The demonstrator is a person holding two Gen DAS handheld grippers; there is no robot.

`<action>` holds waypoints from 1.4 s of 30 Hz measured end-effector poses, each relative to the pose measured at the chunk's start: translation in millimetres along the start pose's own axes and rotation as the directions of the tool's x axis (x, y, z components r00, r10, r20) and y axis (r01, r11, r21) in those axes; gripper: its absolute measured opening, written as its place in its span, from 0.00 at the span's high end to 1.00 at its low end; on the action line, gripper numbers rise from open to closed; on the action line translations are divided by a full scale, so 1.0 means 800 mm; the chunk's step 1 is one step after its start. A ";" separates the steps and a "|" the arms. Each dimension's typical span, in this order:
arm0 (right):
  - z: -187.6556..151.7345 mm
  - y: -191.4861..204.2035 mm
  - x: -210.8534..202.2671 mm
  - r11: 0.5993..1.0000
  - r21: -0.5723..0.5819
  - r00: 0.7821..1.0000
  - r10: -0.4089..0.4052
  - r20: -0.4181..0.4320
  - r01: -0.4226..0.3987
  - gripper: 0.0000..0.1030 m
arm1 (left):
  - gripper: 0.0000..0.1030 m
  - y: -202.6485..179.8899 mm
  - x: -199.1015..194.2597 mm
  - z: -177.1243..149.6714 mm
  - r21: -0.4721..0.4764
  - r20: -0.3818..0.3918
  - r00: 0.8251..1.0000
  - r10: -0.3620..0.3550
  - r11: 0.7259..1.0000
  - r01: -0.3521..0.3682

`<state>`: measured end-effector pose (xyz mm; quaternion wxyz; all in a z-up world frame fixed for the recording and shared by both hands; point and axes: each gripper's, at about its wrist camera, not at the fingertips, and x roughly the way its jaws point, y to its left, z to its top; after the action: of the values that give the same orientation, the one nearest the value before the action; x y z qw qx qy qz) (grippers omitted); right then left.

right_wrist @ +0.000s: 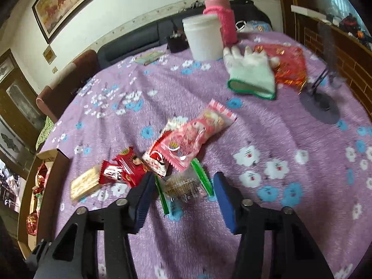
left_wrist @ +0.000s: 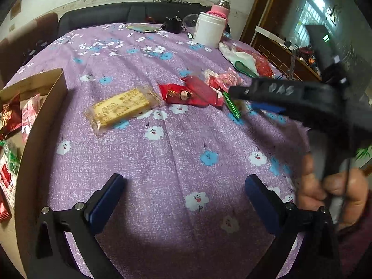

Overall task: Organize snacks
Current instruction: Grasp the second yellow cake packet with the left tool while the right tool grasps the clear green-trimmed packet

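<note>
Sitting at left edge of purple floral tablecloth (left_wrist: 186,151): open brown cardboard box (left_wrist: 55,88), holding boxed snack packets (left_wrist: 10,116). Lying right of it: flat yellow wafer pack (left_wrist: 121,108), then red foil packets (left_wrist: 188,93), then pink-and-white plastic packets (right_wrist: 197,134). Lying between fingers of right gripper (right_wrist: 183,177): clear green-edged packet (right_wrist: 183,188). Standing far behind: white plastic tub (left_wrist: 210,31), pink knit-sleeved bottle (left_wrist: 219,11) behind it, white knit glove (right_wrist: 251,74) lying right of tub.

The left gripper (left_wrist: 183,200) hangs wide over the purple cloth (left_wrist: 162,162) (nothing between its fingers (left_wrist: 105,197)), near the yellow biscuit pack (left_wrist: 121,109).
</note>
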<state>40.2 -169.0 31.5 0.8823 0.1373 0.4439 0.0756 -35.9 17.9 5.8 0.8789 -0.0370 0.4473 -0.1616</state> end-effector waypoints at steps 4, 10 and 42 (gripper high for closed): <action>-0.003 0.004 0.006 0.999 -0.040 1.000 -0.016 0.017 0.016 0.57 | 0.00 -0.002 0.000 0.000 -0.001 0.001 1.000 0.008 1.000 -0.008; -0.008 0.001 -0.001 0.997 -0.052 0.999 -0.048 0.025 0.049 0.64 | 0.04 0.017 -0.010 0.002 -0.085 -0.012 1.000 -0.023 0.996 0.022; 0.000 -0.021 -0.037 0.998 0.029 0.996 0.061 0.070 -0.064 0.64 | 0.68 0.034 0.051 0.102 0.302 -0.221 0.971 0.096 0.953 -0.026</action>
<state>22.9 -192.7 49.2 0.8921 0.1673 0.4097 0.0915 58.3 24.0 17.0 0.8204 0.1284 0.5189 -0.2028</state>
